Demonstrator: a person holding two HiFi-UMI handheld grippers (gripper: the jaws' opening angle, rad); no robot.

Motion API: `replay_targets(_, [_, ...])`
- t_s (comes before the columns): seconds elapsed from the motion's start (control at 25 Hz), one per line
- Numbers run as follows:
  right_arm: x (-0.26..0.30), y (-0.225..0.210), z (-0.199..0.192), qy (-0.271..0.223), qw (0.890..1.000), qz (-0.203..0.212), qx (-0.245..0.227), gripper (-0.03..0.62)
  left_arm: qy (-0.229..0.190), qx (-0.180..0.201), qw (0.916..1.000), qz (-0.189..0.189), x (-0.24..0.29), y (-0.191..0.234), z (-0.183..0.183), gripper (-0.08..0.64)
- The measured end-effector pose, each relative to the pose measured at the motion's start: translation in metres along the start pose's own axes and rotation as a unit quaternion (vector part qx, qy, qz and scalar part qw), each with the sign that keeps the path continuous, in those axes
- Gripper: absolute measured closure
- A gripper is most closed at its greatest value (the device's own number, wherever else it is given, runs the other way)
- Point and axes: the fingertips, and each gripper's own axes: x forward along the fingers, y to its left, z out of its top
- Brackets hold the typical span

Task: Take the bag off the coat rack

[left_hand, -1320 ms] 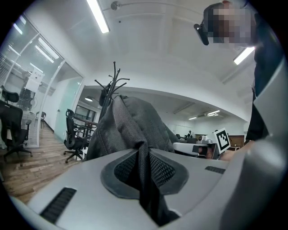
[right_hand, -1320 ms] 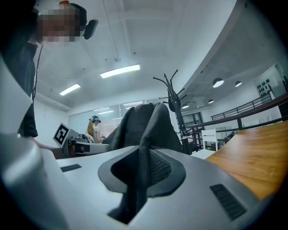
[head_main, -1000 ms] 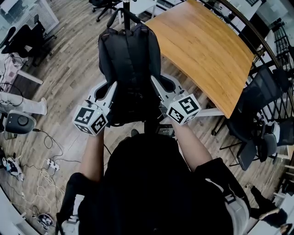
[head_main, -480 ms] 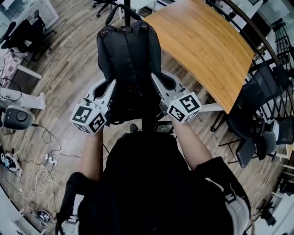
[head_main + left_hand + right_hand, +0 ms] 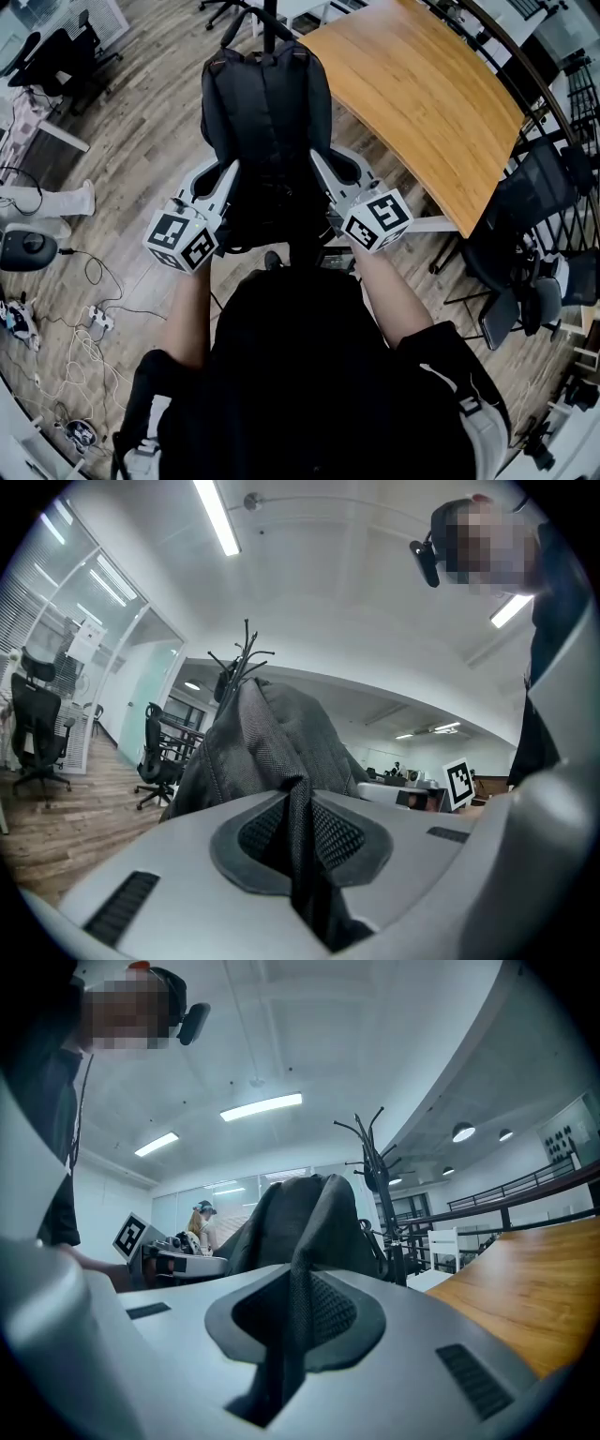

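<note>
A: Bag?
B: Before the coat rack, between left gripper and right gripper; its side fabric sits in each pair of jaws.
A: Surface?
B: Right of the bag. Chair far left, on the floor.

This is an open-plan office. A long wooden table stands on a wood-plank floor, with black swivel chairs around it. Glass partition walls close off side rooms. Strip lights run along the white ceiling. A branched coat rack stands by a black railing, and loose cables trail over the floor.
</note>
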Motion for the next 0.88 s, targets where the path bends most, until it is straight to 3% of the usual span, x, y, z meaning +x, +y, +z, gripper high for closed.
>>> replay_targets(0.88, [0.012, -0.019, 0.011, -0.002, 1.000, -0.003, -0.007, 0.535, -0.003, 0.002, 1.0000, -0.007, 0.021, 0.007, 0.011, 0.509])
